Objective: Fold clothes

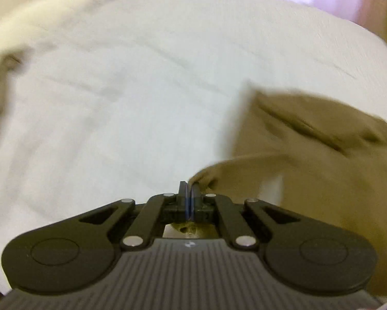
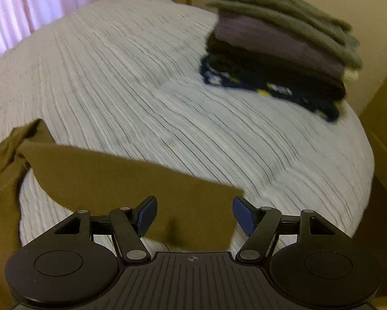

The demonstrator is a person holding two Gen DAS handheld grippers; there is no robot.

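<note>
A brown garment (image 1: 309, 155) lies on the white bed cover (image 1: 141, 90), to the right in the blurred left wrist view. A corner of it rises in a peak to the tips of my left gripper (image 1: 189, 190), whose jaws are shut on that edge. More brown cloth shows beneath the gripper body. In the right wrist view a flat panel of the same brown garment (image 2: 116, 180) lies on the bed under my right gripper (image 2: 195, 214). Its blue pads (image 2: 148, 213) stand wide apart and press on nothing. The rest of the garment bunches at the left edge.
A stack of folded clothes (image 2: 278, 51), green on top and dark patterned at the bottom, sits at the bed's far right corner. Pale cream cloth (image 1: 25, 25) lies at the far left. Pink curtains (image 2: 25, 5) hang behind the ribbed bed cover (image 2: 167, 90).
</note>
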